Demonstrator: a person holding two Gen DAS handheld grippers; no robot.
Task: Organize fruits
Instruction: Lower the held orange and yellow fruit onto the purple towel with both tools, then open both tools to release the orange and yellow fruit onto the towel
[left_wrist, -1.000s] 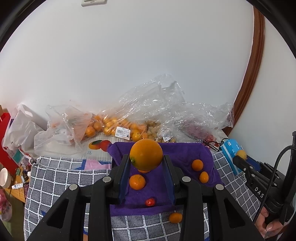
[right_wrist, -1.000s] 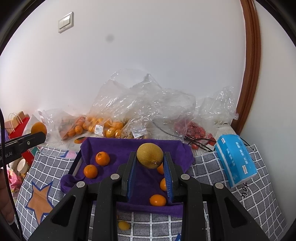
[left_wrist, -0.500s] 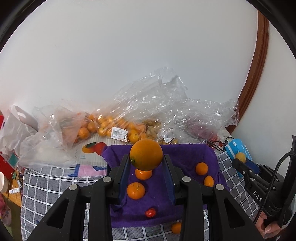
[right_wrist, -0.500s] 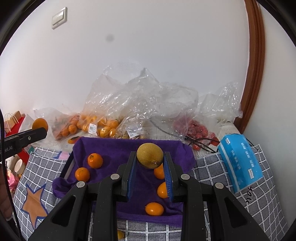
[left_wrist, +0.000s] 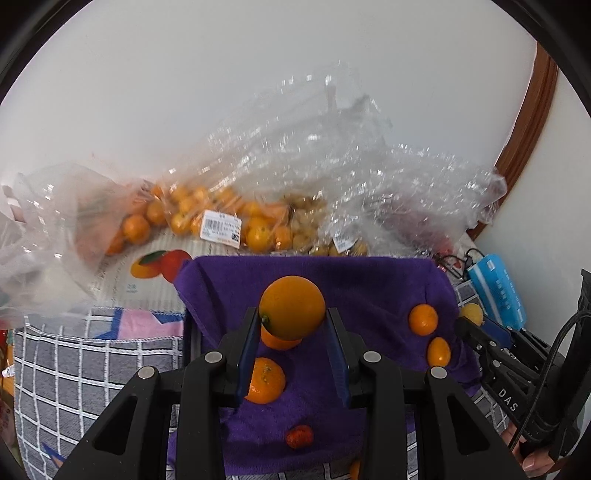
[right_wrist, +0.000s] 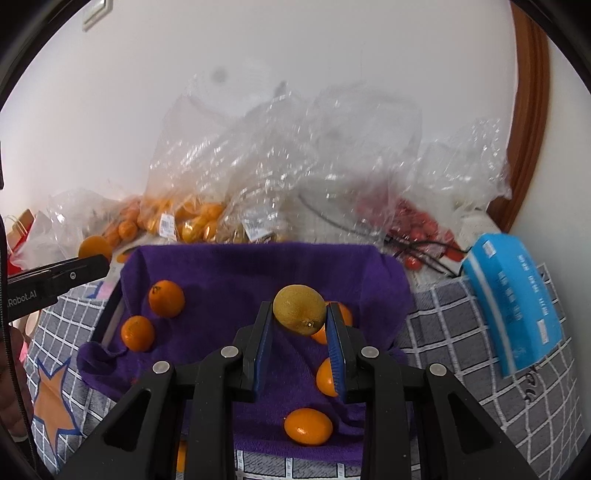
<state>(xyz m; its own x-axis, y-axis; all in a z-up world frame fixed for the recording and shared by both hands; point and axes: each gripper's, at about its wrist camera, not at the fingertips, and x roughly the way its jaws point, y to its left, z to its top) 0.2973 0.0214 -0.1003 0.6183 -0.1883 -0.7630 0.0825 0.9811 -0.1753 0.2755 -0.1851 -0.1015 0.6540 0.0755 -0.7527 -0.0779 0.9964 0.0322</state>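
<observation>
My left gripper (left_wrist: 292, 325) is shut on a large orange (left_wrist: 291, 307), held above a tray lined with a purple cloth (left_wrist: 362, 284). Small oranges (left_wrist: 265, 380) and a red fruit (left_wrist: 299, 436) lie on that cloth. My right gripper (right_wrist: 300, 322) is shut on a dull yellow-green citrus fruit (right_wrist: 300, 309) over the same purple cloth (right_wrist: 236, 273), where several small oranges (right_wrist: 166, 298) rest. The left gripper's tip, with its orange (right_wrist: 94, 246), shows at the left edge of the right wrist view; the right gripper's tip with its yellow fruit (left_wrist: 472, 314) appears at the right of the left wrist view.
Clear plastic bags (left_wrist: 317, 177) of small oranges, brown fruit and red fruit are heaped against the white wall behind the tray. A blue tissue pack (right_wrist: 513, 299) lies to the right on the grey checked cloth (right_wrist: 461, 332). A brown door frame (right_wrist: 528, 110) stands at the right.
Both grippers have sunk and moved forward toward the purple-lined tray, which now looks larger and closer. Each still holds its fruit.
</observation>
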